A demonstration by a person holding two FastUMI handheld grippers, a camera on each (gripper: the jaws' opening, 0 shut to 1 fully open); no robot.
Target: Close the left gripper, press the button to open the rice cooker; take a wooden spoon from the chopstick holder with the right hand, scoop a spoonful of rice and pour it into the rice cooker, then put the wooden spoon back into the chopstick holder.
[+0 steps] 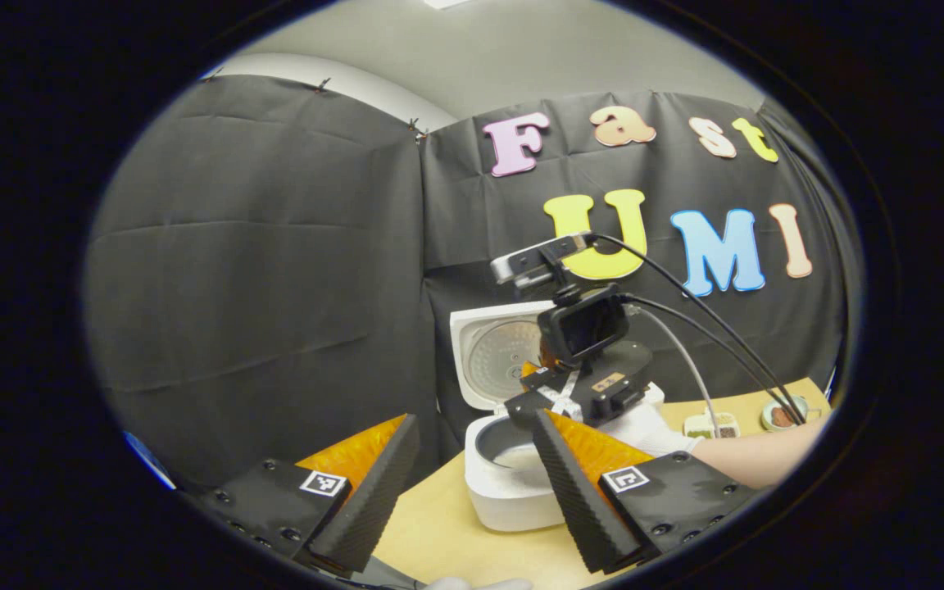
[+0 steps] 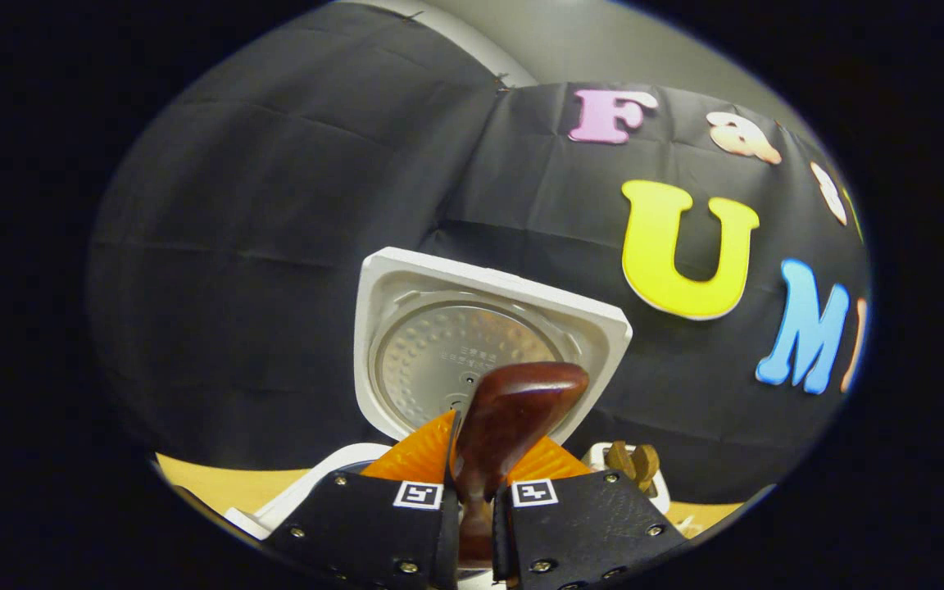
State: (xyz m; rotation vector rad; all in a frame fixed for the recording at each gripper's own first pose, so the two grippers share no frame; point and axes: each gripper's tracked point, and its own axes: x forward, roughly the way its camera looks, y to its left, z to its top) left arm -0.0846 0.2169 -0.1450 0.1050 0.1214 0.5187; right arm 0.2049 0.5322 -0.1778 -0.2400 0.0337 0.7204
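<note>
The white rice cooker (image 1: 513,483) is seen standing on the tan table, its lid (image 2: 472,344) raised upright and the dimpled metal inner plate exposed. The dark inner pot is seen open. The dark reddish-brown wooden spoon (image 2: 505,418) is held upright, its bowl uppermost, before the lid. The white chopstick holder (image 2: 632,471) is observed just beside the cooker, wooden handles protruding.

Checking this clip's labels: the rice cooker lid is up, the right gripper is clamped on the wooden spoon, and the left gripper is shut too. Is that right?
Not quite. The left gripper is open: the left gripper view shows its two fingers spread wide apart with nothing between them. The rest holds: the rice cooker has its lid up, and the right gripper is clamped on the wooden spoon, as the right gripper view shows.
</note>
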